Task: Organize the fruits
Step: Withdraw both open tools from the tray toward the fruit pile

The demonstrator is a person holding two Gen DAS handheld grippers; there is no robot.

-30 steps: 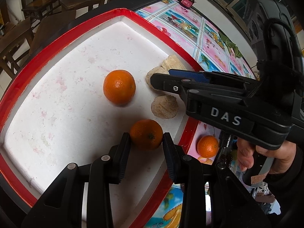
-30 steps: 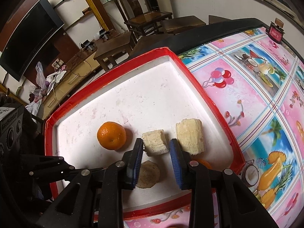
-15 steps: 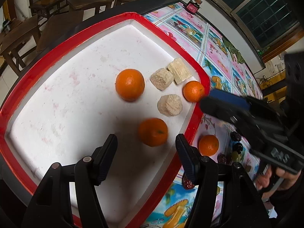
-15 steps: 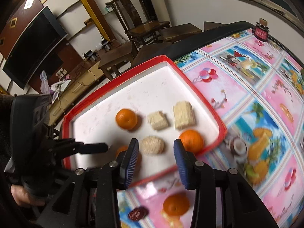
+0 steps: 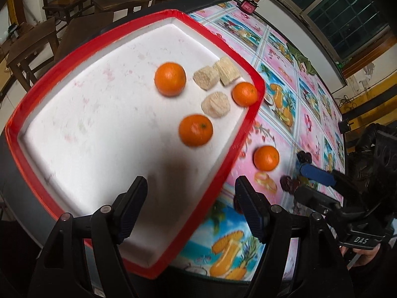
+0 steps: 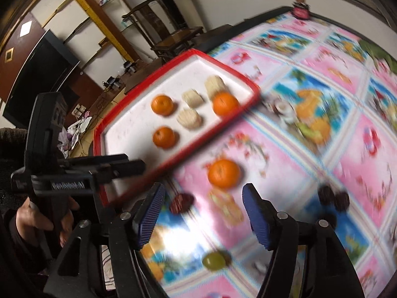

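A red-rimmed white tray [image 5: 248, 124] [image 6: 188, 149] holds three oranges [image 5: 196, 130] [image 5: 170, 79] [image 5: 245, 93] and three pale sugarcane pieces [image 5: 215, 104]. A fourth orange [image 5: 266, 158] [image 6: 224, 173] lies on the pink tablecloth beside the tray. My left gripper [image 5: 191, 211] is open and empty above the tray's near corner. My right gripper [image 6: 202, 217] is open and empty, just short of the loose orange; it also shows in the left wrist view [image 5: 312, 181]. Dark dates [image 6: 181, 202] [image 6: 333, 197] and a green grape [image 6: 214, 260] lie on the cloth.
The fruit-print tablecloth [image 6: 322, 124] covers the round table. A small red bottle [image 5: 248, 6] stands at the far edge. Wooden chairs and benches [image 5: 74, 12] stand beyond the table. A dark TV screen [image 6: 37, 74] hangs at the left.
My left gripper let go of the orange in the tray, opened and pulled back. My right gripper left the tray, opened wider and moved over the cloth toward the loose orange.
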